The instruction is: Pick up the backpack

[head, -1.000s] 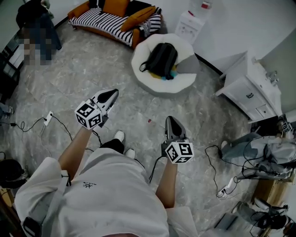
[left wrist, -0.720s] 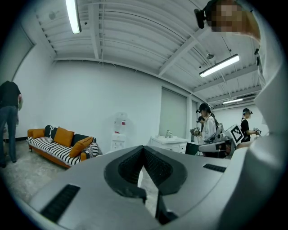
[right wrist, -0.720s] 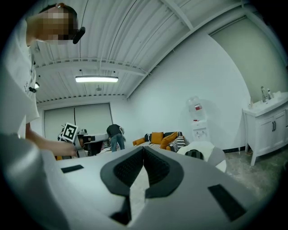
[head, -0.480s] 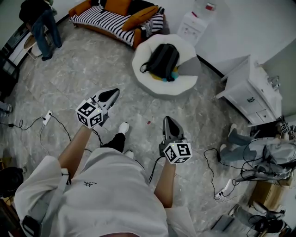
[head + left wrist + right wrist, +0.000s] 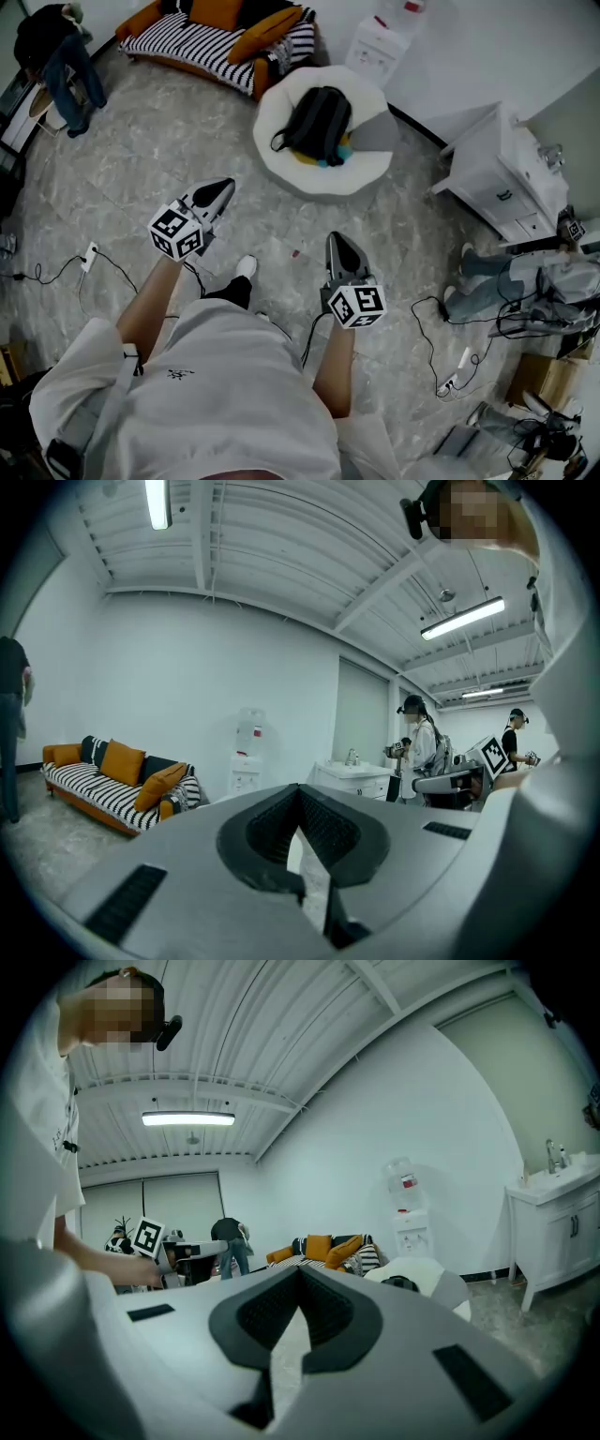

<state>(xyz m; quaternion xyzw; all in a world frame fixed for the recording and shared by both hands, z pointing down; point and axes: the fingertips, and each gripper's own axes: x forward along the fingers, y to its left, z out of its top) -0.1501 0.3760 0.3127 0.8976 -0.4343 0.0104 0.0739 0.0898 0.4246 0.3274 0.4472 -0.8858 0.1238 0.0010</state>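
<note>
Left tongs (image 5: 223, 187) and right tongs (image 5: 338, 242): both closed, empty. Black backpack (image 5: 319, 122) lies at twelve o'clock on white round chair (image 5: 367, 171), well apart. Advise: approach first, then open at its top handle.

A lab-like room with striped sofa (image 5: 202, 42), water dispenser (image 5: 380, 54) and sink cabinet (image 5: 495, 178).

Your view shifted: backpack (image 5: 317, 122) and white beanbag chair (image 5: 361, 174) now sit further left; your white shoe (image 5: 246, 267) stepped forward.
</note>
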